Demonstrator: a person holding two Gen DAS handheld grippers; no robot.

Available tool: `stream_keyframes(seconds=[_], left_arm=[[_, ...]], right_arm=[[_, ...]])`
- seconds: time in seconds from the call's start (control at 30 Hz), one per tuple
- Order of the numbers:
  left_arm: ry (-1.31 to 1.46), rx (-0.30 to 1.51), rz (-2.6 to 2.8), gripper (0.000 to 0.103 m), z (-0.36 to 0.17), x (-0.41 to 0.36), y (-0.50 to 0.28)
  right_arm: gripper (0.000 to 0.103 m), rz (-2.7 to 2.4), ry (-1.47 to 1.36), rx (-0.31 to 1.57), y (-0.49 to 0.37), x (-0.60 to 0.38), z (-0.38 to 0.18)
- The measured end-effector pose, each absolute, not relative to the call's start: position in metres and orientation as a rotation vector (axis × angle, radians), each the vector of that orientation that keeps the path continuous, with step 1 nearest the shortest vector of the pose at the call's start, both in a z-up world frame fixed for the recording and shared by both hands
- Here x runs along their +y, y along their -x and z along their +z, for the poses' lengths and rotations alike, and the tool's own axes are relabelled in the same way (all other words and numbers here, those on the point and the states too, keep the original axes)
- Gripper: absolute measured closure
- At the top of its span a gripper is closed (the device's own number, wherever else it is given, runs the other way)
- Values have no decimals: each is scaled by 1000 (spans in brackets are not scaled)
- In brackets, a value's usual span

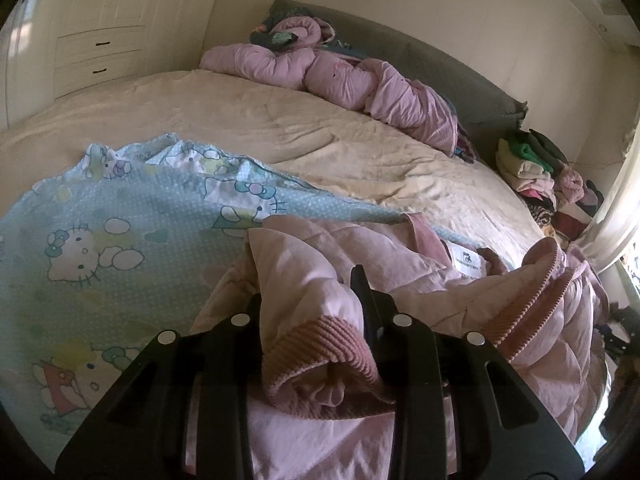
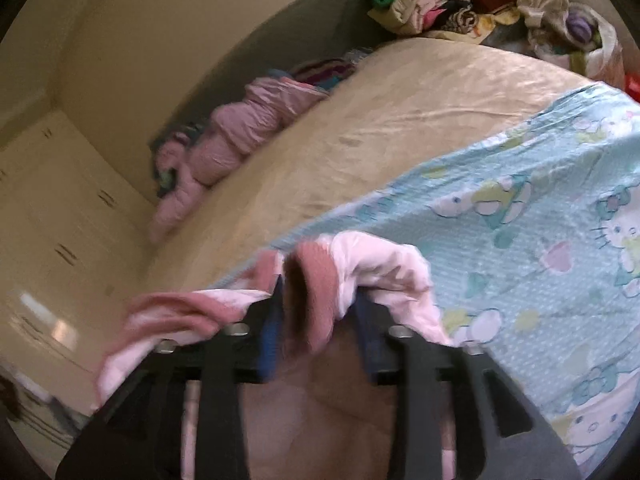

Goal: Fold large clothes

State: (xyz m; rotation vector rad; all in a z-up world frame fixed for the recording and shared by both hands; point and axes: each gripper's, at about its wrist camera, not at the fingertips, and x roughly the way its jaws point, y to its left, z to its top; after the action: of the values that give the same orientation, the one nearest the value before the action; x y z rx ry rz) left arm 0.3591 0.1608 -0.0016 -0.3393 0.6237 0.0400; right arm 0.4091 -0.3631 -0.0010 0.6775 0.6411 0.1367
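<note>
**Pink jacket at the near edge of the bed**

My left claw (image 1: 320,300) is pinched on a ribbed cuff (image 1: 320,344) of the pink jacket (image 1: 400,280), the sleeve bunched between its fingers. My right claw (image 2: 316,304) stands parted with another ribbed cuff (image 2: 310,280) between its fingers; the view is blurred, but the pads seem not to press it. The jacket lies crumpled on a cartoon-cat sheet (image 1: 120,248) over the bed (image 1: 280,120). Farther off, a pink quilt (image 1: 340,76) lies against the headboard (image 1: 460,80).
</note>
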Motion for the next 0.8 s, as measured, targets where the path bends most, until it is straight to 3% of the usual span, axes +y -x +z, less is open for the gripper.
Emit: stream_keyframes(seconds=[0.03,0.13,0.37,0.57,0.63,0.8], left_arm=[[340,625,40,81,-1,161,-359],[341,625,39,80,-1,161,-359],[345,604,37,76,3,160,-356],[345,550,8,40,24,154,-342],[321,514,30,22,36,153,-333],[275,470,62,13,55,157,-316]], right_arm=[[16,154,-687,603,-402,-363,8],[14,178,-598,541,-384,-348,29],[14,237,-292,661,-361,-285,19],[14,193,-190,793,-371,-265,-22],[14,189,-163,783,-369,-262,-26],[14,179,-169,720,-358,-270,-14]])
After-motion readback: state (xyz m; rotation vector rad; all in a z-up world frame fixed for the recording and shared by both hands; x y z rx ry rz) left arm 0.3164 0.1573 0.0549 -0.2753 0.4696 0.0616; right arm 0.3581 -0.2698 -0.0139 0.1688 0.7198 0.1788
